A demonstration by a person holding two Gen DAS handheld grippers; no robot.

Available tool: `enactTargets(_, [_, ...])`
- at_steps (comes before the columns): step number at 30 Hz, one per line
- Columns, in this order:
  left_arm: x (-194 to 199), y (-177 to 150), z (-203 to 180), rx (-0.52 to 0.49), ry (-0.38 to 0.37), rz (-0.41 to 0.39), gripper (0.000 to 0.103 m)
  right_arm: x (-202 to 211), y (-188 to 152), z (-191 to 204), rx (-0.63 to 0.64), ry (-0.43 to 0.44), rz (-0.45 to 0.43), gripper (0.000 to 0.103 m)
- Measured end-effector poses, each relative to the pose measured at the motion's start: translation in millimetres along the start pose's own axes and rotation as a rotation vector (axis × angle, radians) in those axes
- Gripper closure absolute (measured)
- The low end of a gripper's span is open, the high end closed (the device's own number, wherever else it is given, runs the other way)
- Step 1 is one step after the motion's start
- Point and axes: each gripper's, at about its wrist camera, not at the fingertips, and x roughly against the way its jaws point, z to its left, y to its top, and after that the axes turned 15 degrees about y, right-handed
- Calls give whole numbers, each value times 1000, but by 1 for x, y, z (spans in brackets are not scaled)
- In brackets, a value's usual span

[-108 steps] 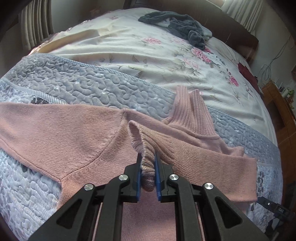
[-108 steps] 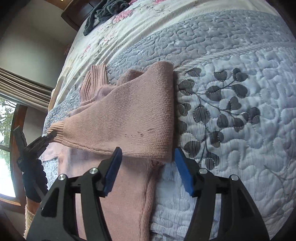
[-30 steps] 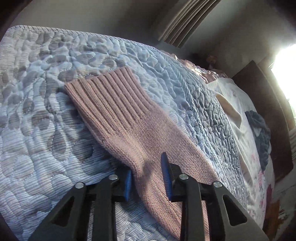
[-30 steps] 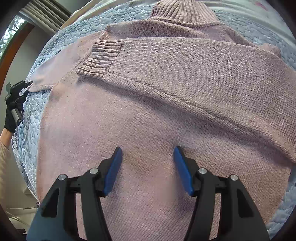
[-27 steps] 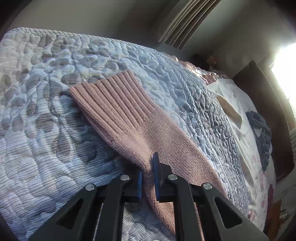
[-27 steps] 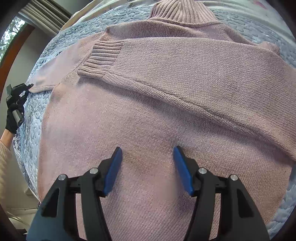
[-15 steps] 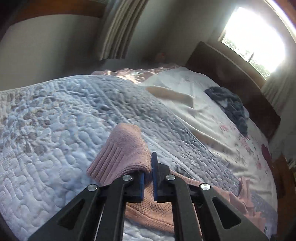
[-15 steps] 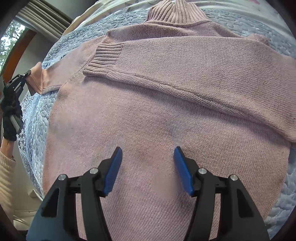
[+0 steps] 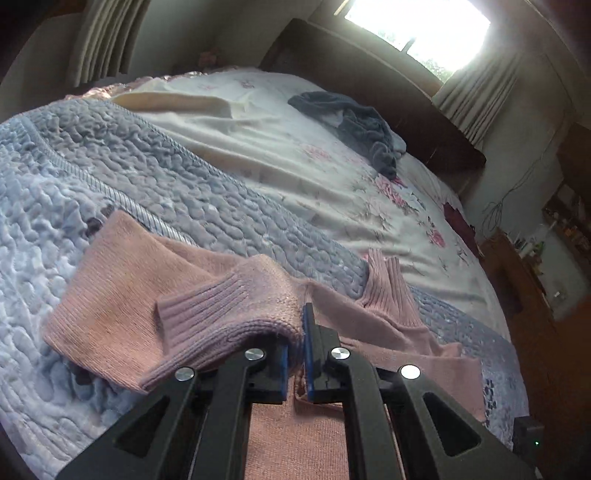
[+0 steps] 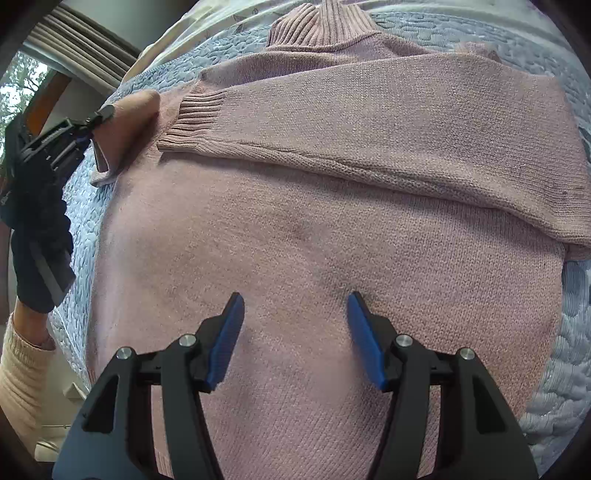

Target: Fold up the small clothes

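- A pink knit sweater (image 10: 295, 229) lies flat on a grey-blue quilted bedspread (image 9: 177, 184) that covers the near part of the bed.
- The left gripper (image 9: 294, 354) is pressed together on the ribbed cuff (image 9: 221, 314) of one sleeve, with the knit bunched between its blue pads (image 9: 308, 354).
- That sleeve is lifted off the bedspread and doubled back on itself, so its cuff end points away from the ribbed turtleneck collar (image 9: 388, 284).
- In the right wrist view the same left gripper (image 10: 98, 116) shows at the sweater's left edge, held by a hand in a dark glove (image 10: 37, 236) with a cream sleeve (image 10: 18, 369) at the wrist.
- The other sleeve (image 10: 369, 136) lies folded across the chest of the sweater, its ribbed cuff (image 10: 195, 122) resting near the opposite shoulder.
- The right gripper (image 10: 295, 332) is spread wide above the lower body of the sweater and pinches nothing; whether its tips touch the knit cannot be told.
- Beyond the bedspread lies a cream floral sheet (image 9: 295, 155), with a crumpled dark grey garment (image 9: 354, 125) on it near the dark wooden headboard (image 9: 369, 85).
- A bright window (image 9: 417, 22) with pale curtains (image 9: 476, 96) stands behind the headboard.
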Motion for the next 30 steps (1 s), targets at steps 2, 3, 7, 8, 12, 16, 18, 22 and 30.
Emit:
enactTargets(2, [-19, -12, 0, -4, 14, 60, 97, -2, 0, 0, 5, -1, 5, 45])
enactTargets(3, [-27, -19, 2, -3, 23, 84, 97, -3, 0, 0, 5, -3, 8, 45])
enactTargets(7, [-42, -40, 14, 18, -13, 162, 94, -5, 4, 1, 3, -13, 17, 45])
enactTargets(8, [-38, -41, 17, 20, -29, 168, 94, -6, 5, 1, 0, -14, 19, 44])
enactTargets(12, [-9, -49, 30, 18, -92, 253, 89, -7, 16, 7, -9, 1, 23, 43])
enactTargets(16, [36, -39, 59, -9, -51, 166, 88, -9, 31, 24, 6, 38, 29, 43])
enactTargets(18, [46, -20, 68, -16, -2, 104, 84, -13, 42, 38, 26, 39, 30, 43])
enactTargets(22, [26, 9, 69, 28, 5, 123, 84, -25, 66, 67, 44, 85, 28, 43])
enactTargets(30, [-28, -2, 52, -107, 109, 209, 87, -48, 117, 103, 21, 151, 25, 43])
